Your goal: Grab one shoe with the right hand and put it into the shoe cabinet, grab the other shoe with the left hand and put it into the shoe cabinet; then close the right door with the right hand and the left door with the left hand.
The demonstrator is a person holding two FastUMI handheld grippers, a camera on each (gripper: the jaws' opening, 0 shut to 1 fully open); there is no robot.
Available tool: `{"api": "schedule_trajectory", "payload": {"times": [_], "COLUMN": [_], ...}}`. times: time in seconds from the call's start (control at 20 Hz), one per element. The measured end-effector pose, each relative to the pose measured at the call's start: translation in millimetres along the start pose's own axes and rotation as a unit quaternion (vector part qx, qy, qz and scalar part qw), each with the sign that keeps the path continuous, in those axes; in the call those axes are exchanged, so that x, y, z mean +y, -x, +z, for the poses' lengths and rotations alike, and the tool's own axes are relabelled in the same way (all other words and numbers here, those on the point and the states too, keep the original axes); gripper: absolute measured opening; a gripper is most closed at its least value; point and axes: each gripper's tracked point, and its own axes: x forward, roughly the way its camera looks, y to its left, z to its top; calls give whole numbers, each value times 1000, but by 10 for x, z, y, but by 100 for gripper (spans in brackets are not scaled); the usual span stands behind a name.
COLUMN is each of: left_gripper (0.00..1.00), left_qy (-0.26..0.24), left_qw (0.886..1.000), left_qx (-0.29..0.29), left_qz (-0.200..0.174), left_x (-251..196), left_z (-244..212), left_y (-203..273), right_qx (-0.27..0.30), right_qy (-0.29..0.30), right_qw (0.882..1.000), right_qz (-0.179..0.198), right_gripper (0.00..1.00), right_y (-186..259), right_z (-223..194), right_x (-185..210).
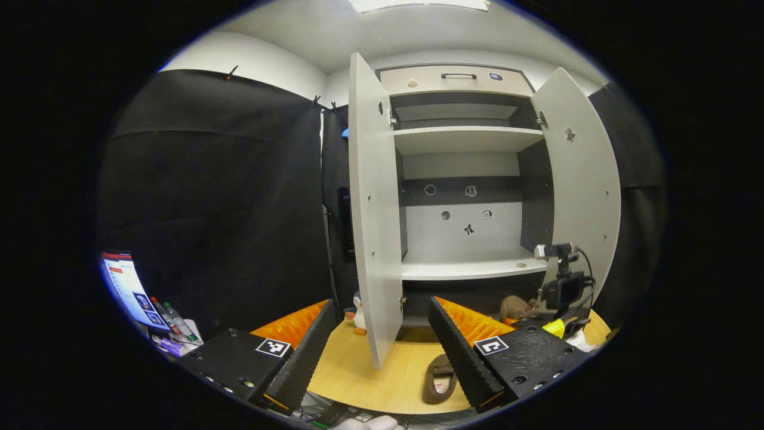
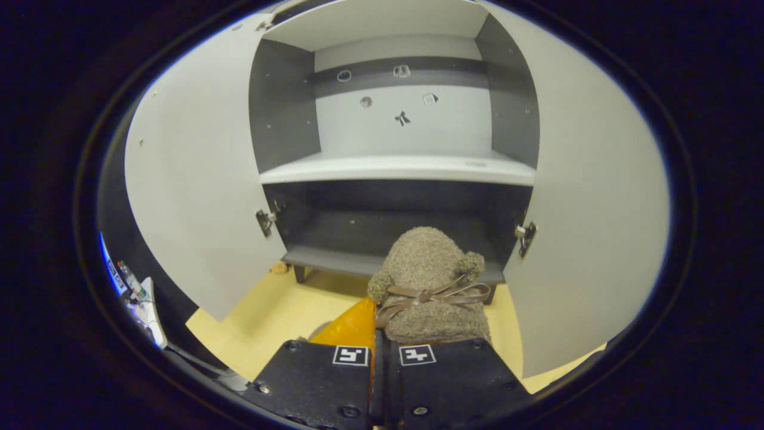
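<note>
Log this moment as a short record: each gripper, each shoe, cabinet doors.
left gripper: open, holding nothing
right gripper: shut on the fuzzy brown shoe, held up before the cabinet's bottom shelf
other shoe: lying on the wooden floor
left door: open
right door: open

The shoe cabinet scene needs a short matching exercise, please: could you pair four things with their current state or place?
Things:
1. right tool
2. left tool
3. second slipper
4. cabinet doors

States:
A. lying on the wooden floor
B. swung wide open
C. shut on the fuzzy slipper
D. open, holding nothing

Pairs: 1-C, 2-D, 3-A, 4-B
</note>
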Motion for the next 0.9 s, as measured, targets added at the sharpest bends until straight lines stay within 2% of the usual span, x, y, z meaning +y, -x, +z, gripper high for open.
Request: {"api": "schedule_trajectory", "payload": {"times": [0.15,0.35,0.55,0.75,0.9], "left_gripper": [96,96,96,96,96], "left_qy": [-2,1,6,5,5], "left_qw": [1000,1000,1000,1000,1000], "left_qx": [-3,-5,-4,-6,-5], "left_qz": [2,8,15,24,29], "left_x": [9,5,8,14,22], "left_z": [-5,-42,-74,-82,-80], "left_y": [14,26,36,49,55], "right_qx": [-39,-79,-92,-84,-59], "right_qy": [9,25,24,17,11], "right_qw": [999,997,995,996,996], "right_qz": [6,6,-6,-36,-59], "right_gripper": [6,6,6,6,4], "right_y": [40,-127,-567,-1066,-1452], "right_z": [606,1393,2095,2593,2714], "right_x": [65,110,65,-159,-379]}}
